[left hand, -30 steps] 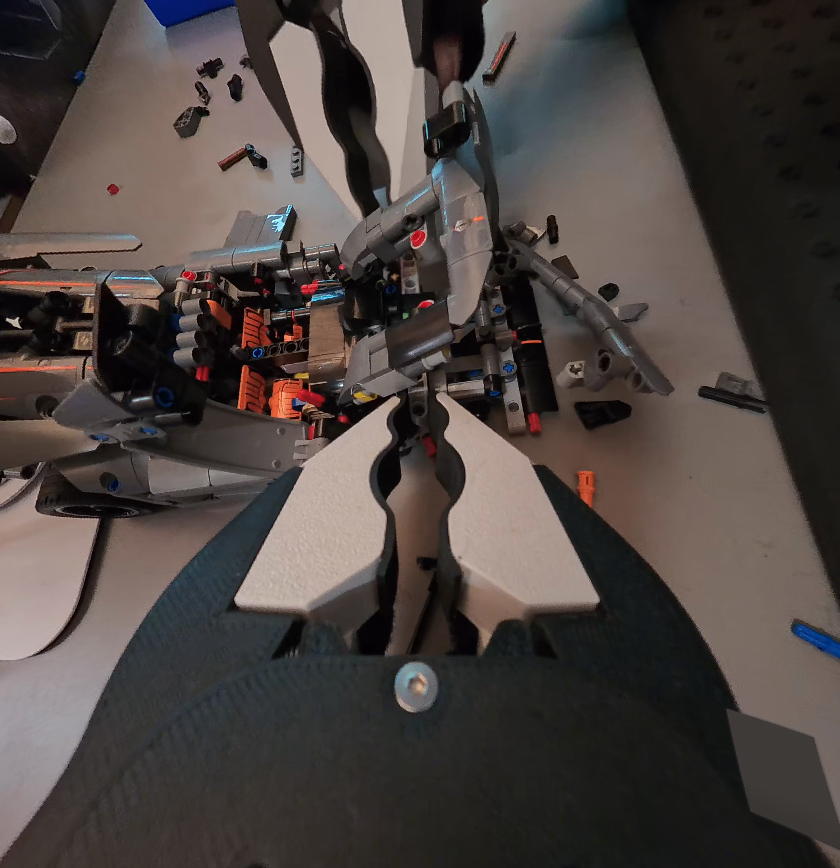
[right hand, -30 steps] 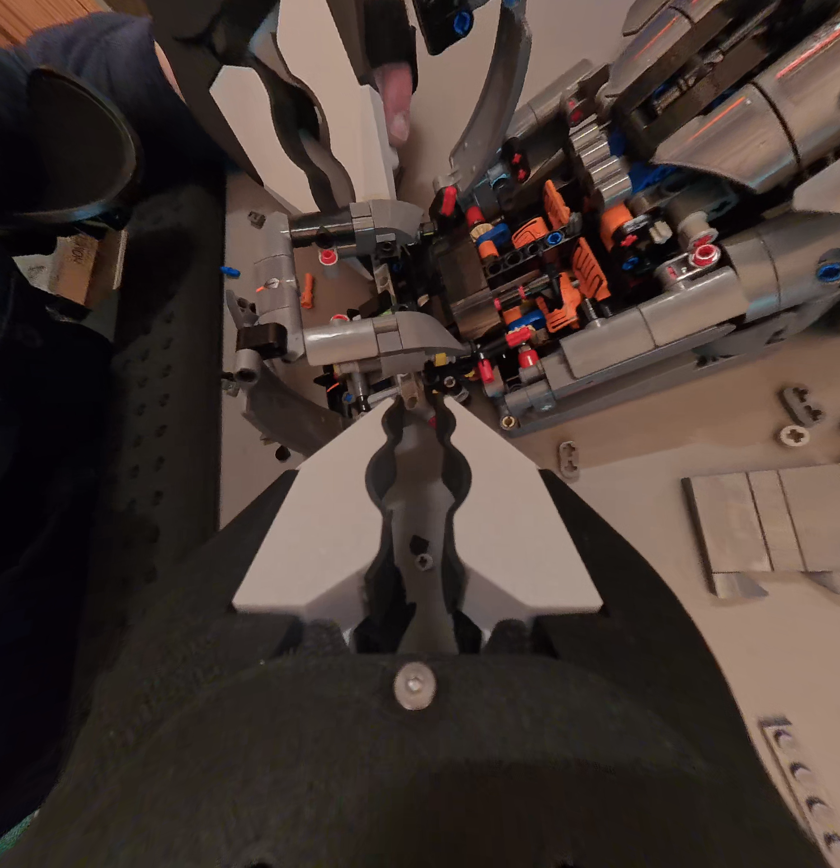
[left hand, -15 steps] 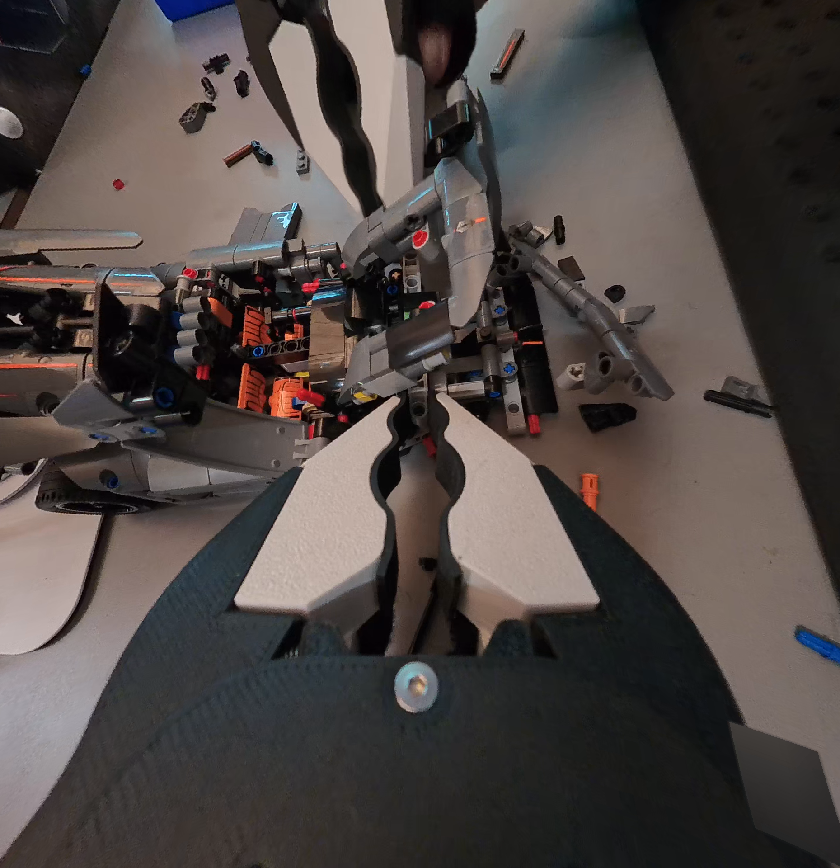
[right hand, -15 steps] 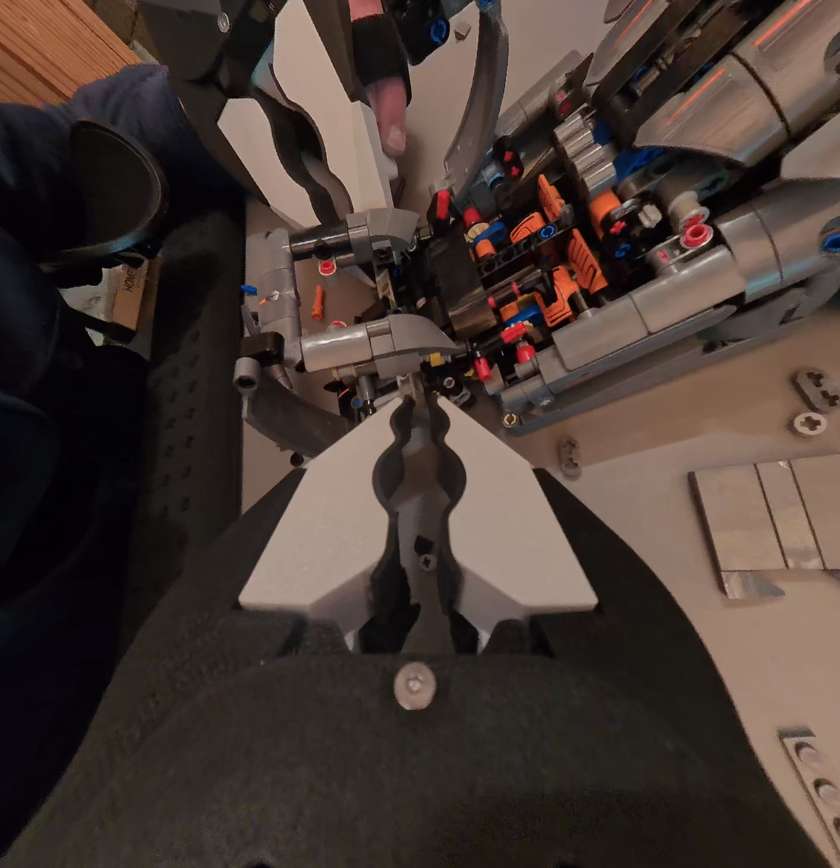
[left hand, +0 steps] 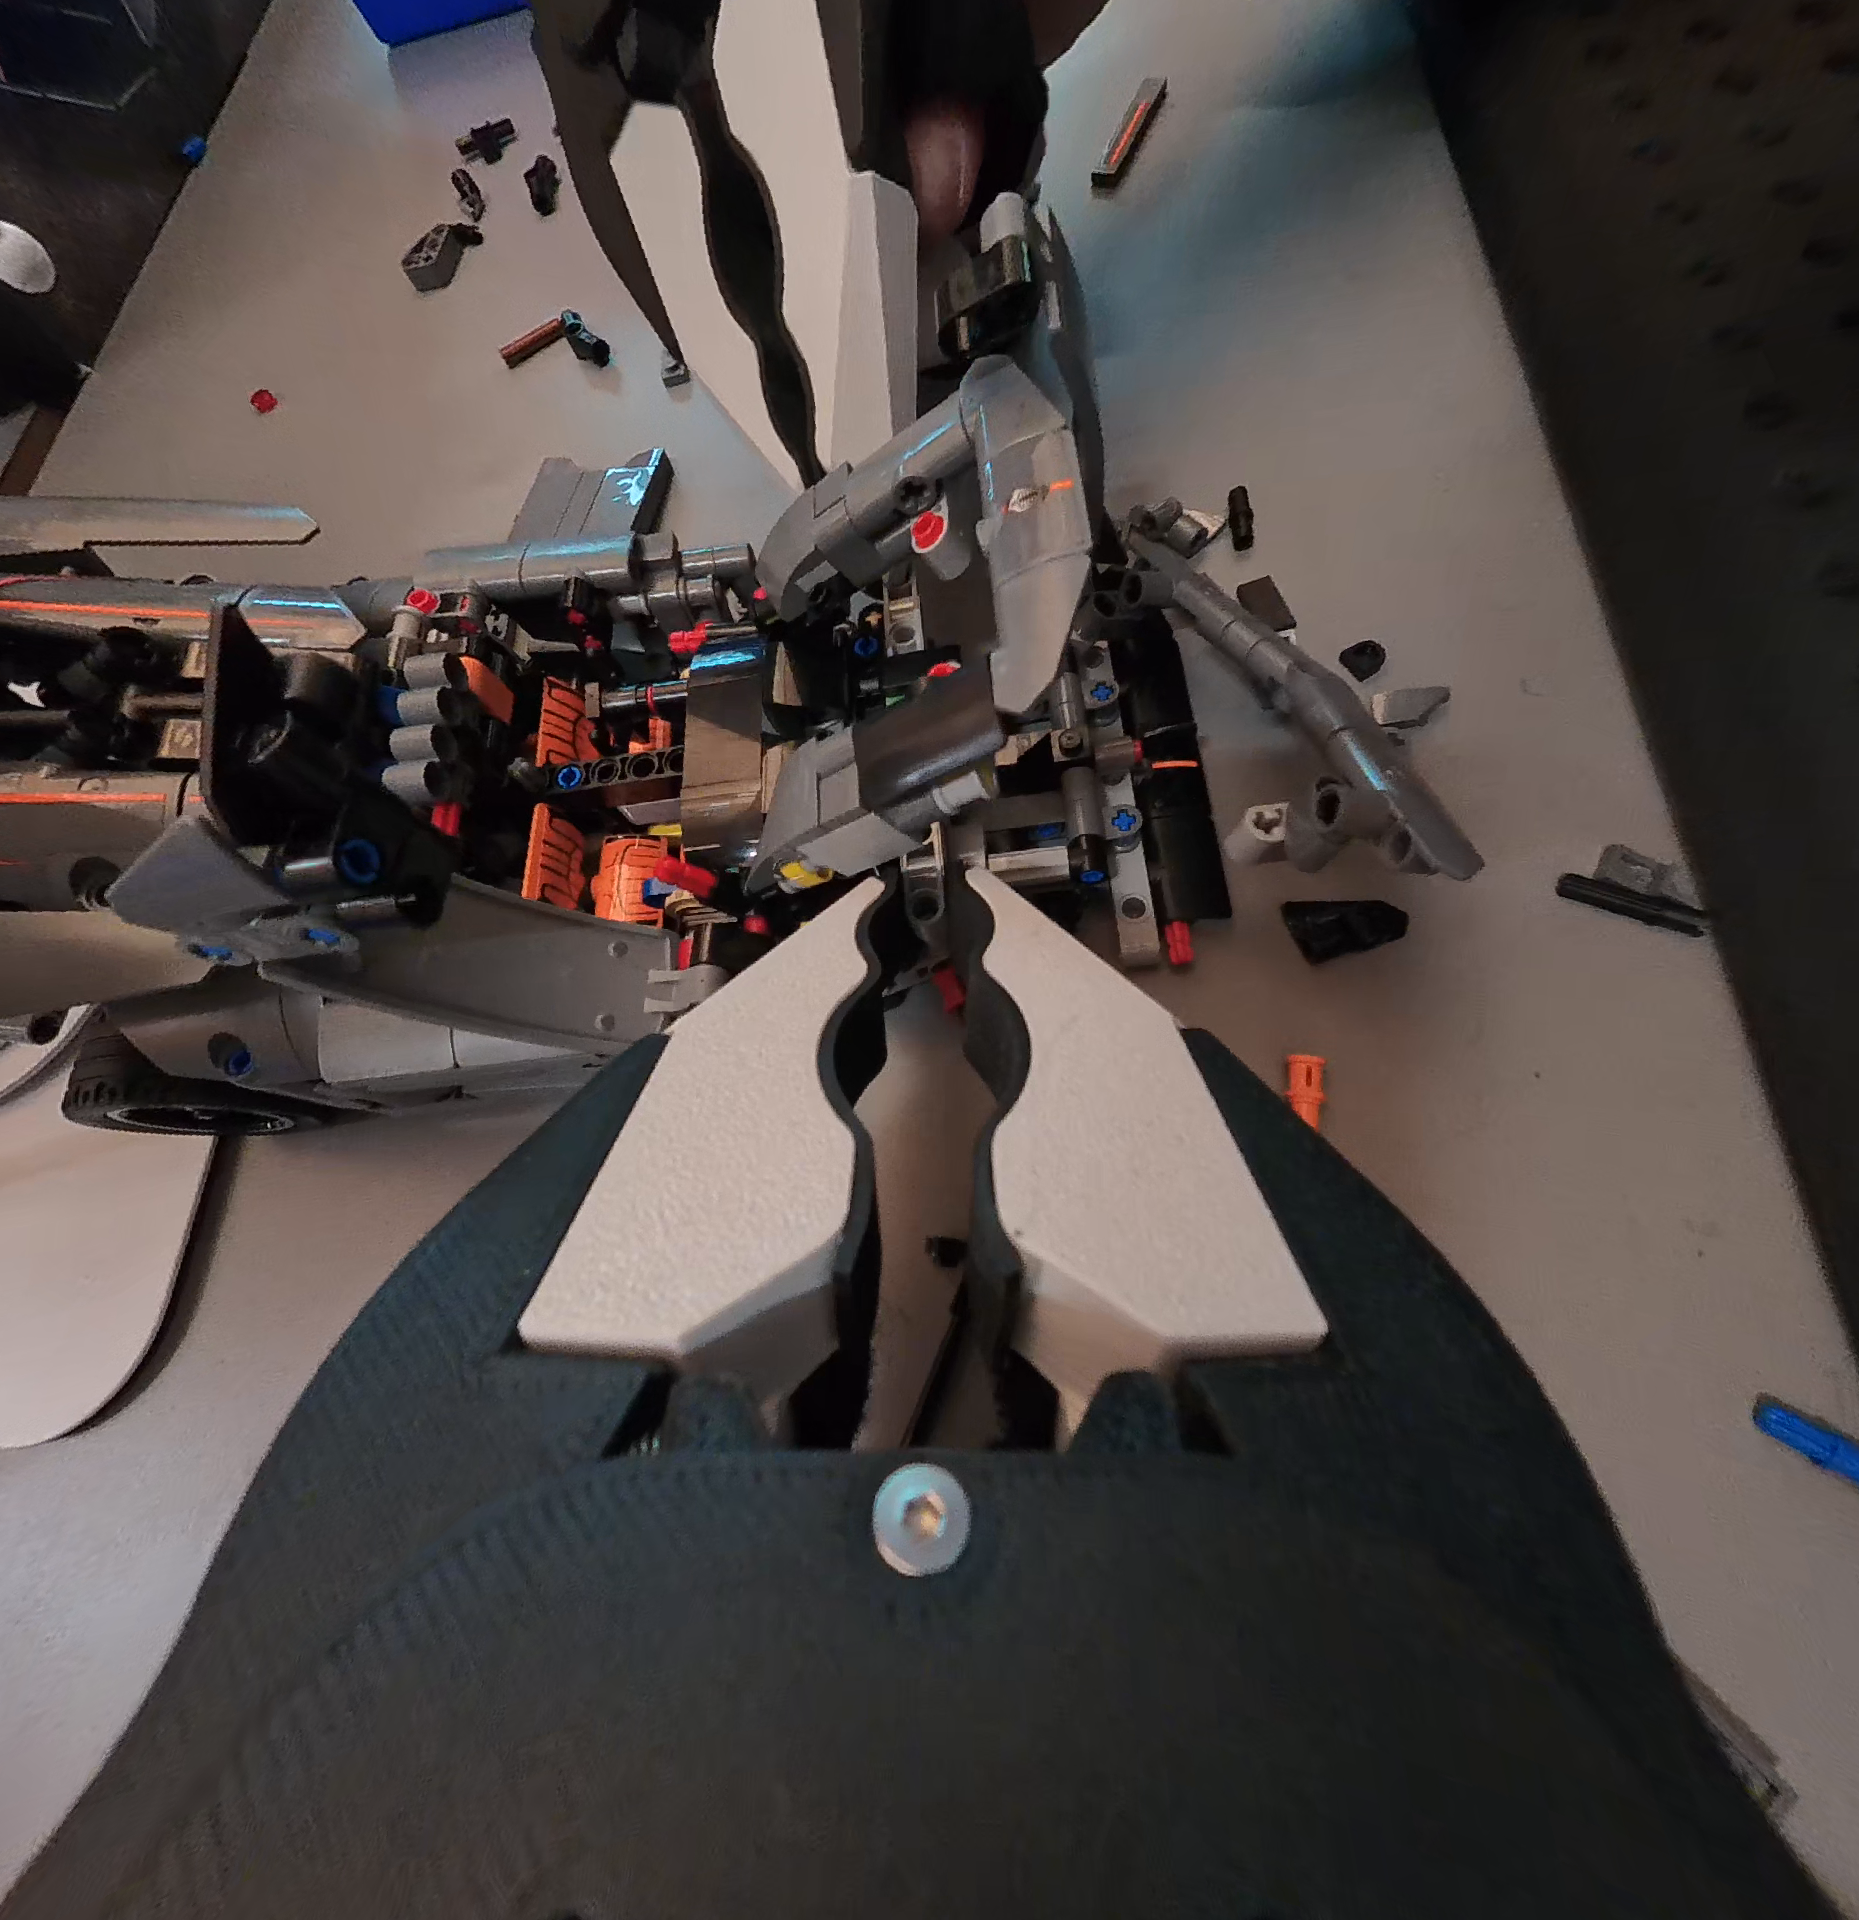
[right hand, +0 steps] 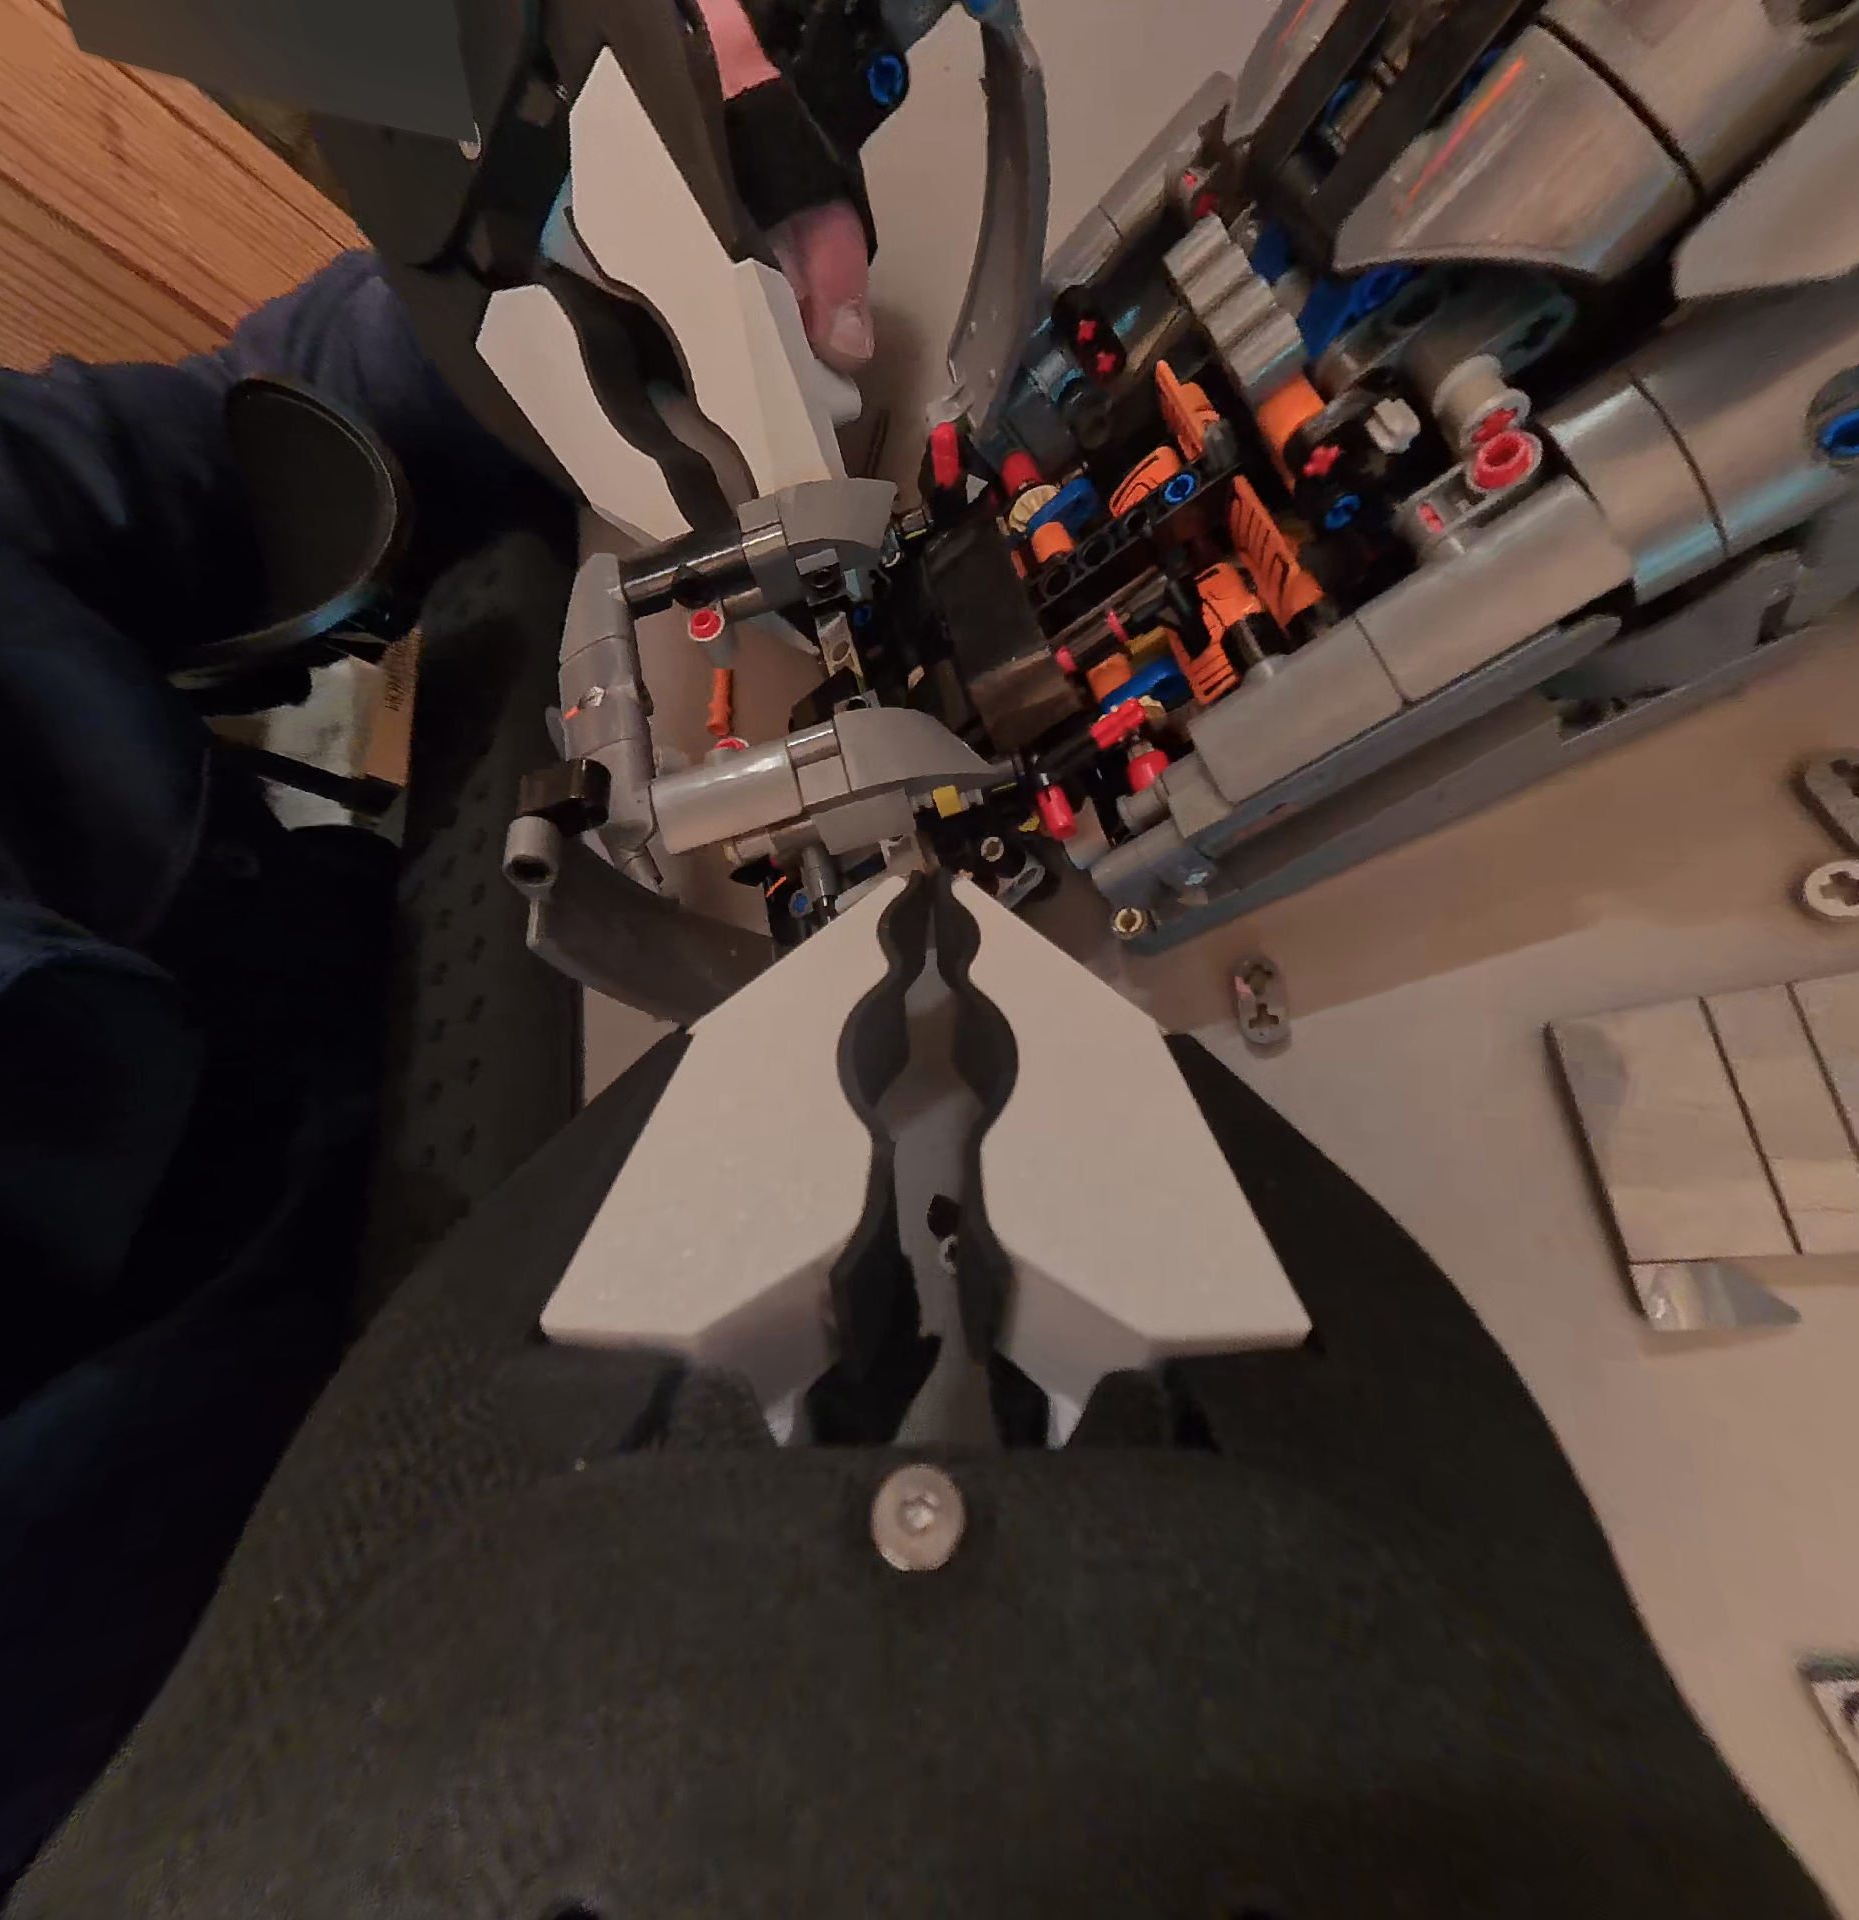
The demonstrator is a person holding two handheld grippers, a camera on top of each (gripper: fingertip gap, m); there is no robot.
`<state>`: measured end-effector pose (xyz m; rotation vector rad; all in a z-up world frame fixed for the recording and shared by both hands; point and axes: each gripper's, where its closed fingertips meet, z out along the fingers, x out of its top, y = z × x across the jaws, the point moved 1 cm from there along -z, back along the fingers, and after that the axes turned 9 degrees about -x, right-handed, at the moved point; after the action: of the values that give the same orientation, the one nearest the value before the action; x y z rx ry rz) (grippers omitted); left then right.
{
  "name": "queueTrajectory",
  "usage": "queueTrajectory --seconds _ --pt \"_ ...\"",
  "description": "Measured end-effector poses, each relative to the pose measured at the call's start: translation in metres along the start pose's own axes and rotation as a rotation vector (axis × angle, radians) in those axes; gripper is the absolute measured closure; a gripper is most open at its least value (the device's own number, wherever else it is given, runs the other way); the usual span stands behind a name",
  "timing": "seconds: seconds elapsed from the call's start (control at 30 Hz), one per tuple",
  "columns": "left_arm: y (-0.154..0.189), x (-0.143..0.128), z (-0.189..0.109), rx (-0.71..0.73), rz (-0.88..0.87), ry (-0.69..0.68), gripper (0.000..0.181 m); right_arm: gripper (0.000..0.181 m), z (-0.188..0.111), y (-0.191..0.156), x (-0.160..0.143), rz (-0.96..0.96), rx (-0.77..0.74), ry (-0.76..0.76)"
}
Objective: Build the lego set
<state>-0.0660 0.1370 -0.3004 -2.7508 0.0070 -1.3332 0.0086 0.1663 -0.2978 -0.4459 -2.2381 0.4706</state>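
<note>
A large grey, black and orange lego car point(left hand: 551, 748) lies on the pale table point(left hand: 1424, 1143); it also shows in the right wrist view point(right hand: 1320, 644). My left gripper point(left hand: 925, 894) is shut on a light grey beam point(left hand: 930, 868) at the car's open front end, under a dark grey curved panel point(left hand: 904, 769). My right gripper point(right hand: 930, 888) comes from the opposite side. Its tips are nearly together on a small tan pin point(right hand: 927, 878) under another grey curved panel point(right hand: 800, 779). Each gripper shows at the top of the other's view.
A loose grey curved assembly point(left hand: 1309, 707), an orange pin point(left hand: 1304, 1081), a blue pin point(left hand: 1818, 1444) and small black parts point(left hand: 437, 255) lie around the car. Flat grey plates point(right hand: 1714, 1122) lie to the right. A dark perforated mat point(left hand: 1683, 520) borders the table. A person's finger point(right hand: 837, 301) rests on the left gripper. The gap from one gripper's tips to the other's is roughly 7 centimetres. From my left tips it is roughly 8 centimetres to the orange pin point(left hand: 1304, 1081); from my right, 15 centimetres.
My right gripper's jaws have closed in on the tan pin, and the gripper has pushed a little closer to the car. My left gripper has held its grip and barely moved.
</note>
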Motion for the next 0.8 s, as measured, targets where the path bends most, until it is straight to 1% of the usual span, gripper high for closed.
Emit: queueTrajectory --seconds 0.1,0.17,0.47,0.63,0.8 --pt "0.0015 0.002 -0.0004 -0.016 -0.01 0.023 0.176 0.181 0.0005 0.0017 -0.0009 0.037 0.031 -0.008" --pt "-0.0016 -0.0002 -0.0005 0.005 -0.012 0.007 0.176 0.181 0.0011 0.0007 -0.0016 0.021 0.03 -0.015" --pt "-0.0018 0.0004 -0.0015 0.002 -0.021 0.016 0.176 0.181 0.0021 0.0004 -0.0023 -0.07 -0.018 -0.019" --pt "-0.0026 0.0036 -0.0037 0.004 -0.03 0.041 0.176 0.181 0.0032 0.0014 -0.0037 -0.049 0.005 -0.023" --pt "-0.0027 0.003 -0.0032 0.011 -0.024 0.031 0.176 0.181 0.0033 0.0016 -0.004 -0.051 0.013 -0.03"
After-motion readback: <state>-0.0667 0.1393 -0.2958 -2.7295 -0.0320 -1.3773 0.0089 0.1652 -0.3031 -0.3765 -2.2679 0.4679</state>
